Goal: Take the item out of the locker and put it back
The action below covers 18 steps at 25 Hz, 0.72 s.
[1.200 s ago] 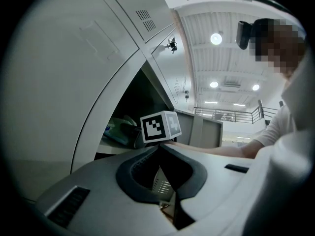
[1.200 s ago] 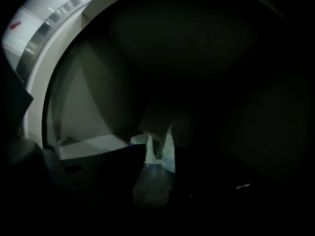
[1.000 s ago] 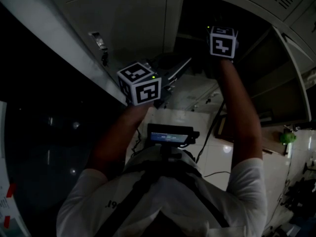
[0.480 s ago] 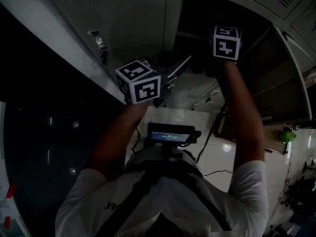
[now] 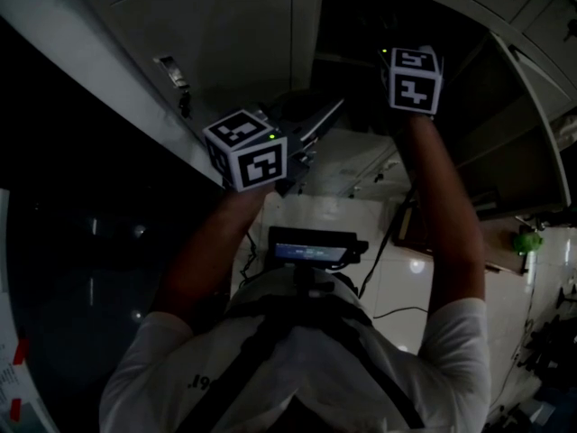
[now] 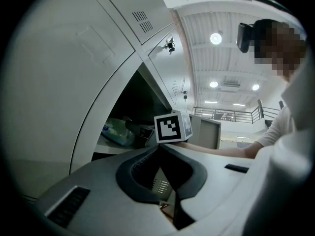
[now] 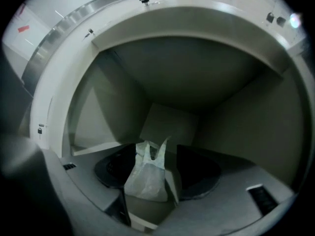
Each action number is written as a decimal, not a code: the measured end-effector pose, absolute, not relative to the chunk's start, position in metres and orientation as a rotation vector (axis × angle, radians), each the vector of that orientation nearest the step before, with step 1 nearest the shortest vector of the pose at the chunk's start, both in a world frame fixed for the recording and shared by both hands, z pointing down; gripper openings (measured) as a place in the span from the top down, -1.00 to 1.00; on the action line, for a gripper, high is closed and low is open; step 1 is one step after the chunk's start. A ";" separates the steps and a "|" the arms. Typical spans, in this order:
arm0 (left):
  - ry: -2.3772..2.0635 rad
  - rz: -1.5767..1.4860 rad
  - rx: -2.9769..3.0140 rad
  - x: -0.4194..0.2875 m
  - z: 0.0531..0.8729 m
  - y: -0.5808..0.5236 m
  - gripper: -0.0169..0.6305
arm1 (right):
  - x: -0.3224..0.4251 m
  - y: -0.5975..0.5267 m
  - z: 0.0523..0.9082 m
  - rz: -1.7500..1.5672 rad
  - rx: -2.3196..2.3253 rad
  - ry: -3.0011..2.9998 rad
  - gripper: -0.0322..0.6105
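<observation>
Right fingers: We see the right gripper (image 7: 155, 154) with its fingers (image 7: 110, 168) spread as wide as they go; they have just been opening. A bag stands between them, but neither pad presses on it.
Bag: The white plastic bag (image 7: 146, 177) sits upright in the gap, handles pointing up. It is nearer the left-hand finger in the right gripper view and rests on the locker's shelf (image 7: 98, 146).
Left fingers: The left gripper (image 6: 162, 156) has its fingers (image 6: 135, 173) a little apart, with nothing between them. Through the gap we see only a slotted panel beyond.
Locker: The locker (image 7: 236, 122) compartment is open, and the bag is the only thing we find in it from the right gripper view. In the left gripper view the right gripper's marker cube (image 6: 172, 127) is at the opening, and a pale bluish bundle (image 6: 117, 132) lies on the shelf just beside it.
Surroundings: The left gripper is held outside the compartment, in front of a closed door (image 6: 74, 68).
Hard to make out: In the head view the compartment is black, and the right fingers and bag are lost in it. We cannot tell whether the bundle is the same bag.
</observation>
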State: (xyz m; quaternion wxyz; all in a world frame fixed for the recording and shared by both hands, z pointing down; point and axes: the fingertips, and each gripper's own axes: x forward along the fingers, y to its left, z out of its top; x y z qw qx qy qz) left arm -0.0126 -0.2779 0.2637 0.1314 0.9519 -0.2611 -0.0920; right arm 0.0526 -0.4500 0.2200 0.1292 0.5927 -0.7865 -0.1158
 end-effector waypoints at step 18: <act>-0.734 -0.267 2.772 -0.018 0.268 -0.233 0.94 | 0.058 -0.344 0.233 -0.286 1.666 -2.436 0.11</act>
